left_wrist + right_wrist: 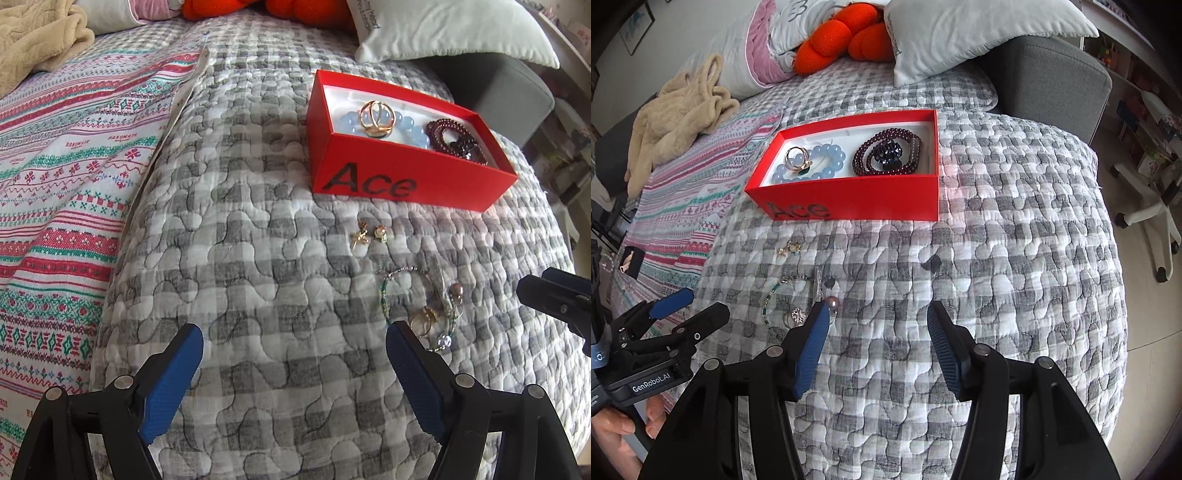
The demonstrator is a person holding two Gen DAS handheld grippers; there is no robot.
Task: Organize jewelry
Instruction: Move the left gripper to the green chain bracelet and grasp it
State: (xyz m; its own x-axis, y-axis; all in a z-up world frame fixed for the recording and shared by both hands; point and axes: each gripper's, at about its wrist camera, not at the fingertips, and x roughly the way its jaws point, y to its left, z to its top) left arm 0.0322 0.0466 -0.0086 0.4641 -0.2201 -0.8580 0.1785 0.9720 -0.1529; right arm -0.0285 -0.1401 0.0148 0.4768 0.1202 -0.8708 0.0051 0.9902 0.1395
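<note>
A red box marked "Ace" sits on the grey quilted bed. It holds a blue bead bracelet, a gold ring, a dark red bead bracelet and a dark blue clip. Loose on the quilt lie small gold earrings, a thin green bead chain, rings and a pearl piece. My left gripper is open and empty, left of the loose pieces. My right gripper is open and empty, just right of them.
A striped patterned blanket covers the bed's left side. Pillows, an orange cushion and a beige fleece lie at the back. A grey sofa arm and a white chair base stand to the right.
</note>
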